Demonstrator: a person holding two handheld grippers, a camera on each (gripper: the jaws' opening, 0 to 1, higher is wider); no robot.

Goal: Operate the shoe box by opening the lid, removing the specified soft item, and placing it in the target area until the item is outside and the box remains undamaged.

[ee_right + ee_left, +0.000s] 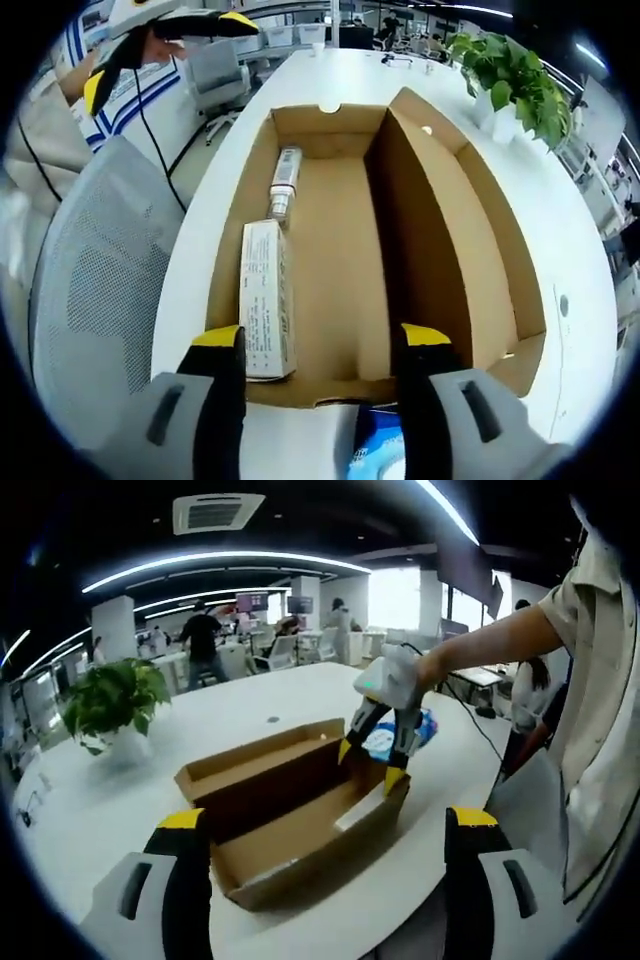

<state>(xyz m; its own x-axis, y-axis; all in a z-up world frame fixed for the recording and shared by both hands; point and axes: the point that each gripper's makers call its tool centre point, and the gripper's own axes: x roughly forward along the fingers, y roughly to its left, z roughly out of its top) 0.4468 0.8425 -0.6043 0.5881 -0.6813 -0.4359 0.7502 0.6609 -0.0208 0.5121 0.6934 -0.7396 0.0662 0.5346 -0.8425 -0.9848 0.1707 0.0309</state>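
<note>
Both tongs stand wide and hold nothing: the right gripper (322, 345) hovers over the near end of the shoe box (440, 250), and the left gripper (322, 830) points at the box from the opposite end. Its lid (480, 240) lies folded open beside it. Inside the box, a long white carton (266, 300) lies along one wall, with a small tube (284, 180) beyond it. Half hidden below the box edge, a blue-and-white soft pack (378, 448) rests on the white table (590, 260).
</note>
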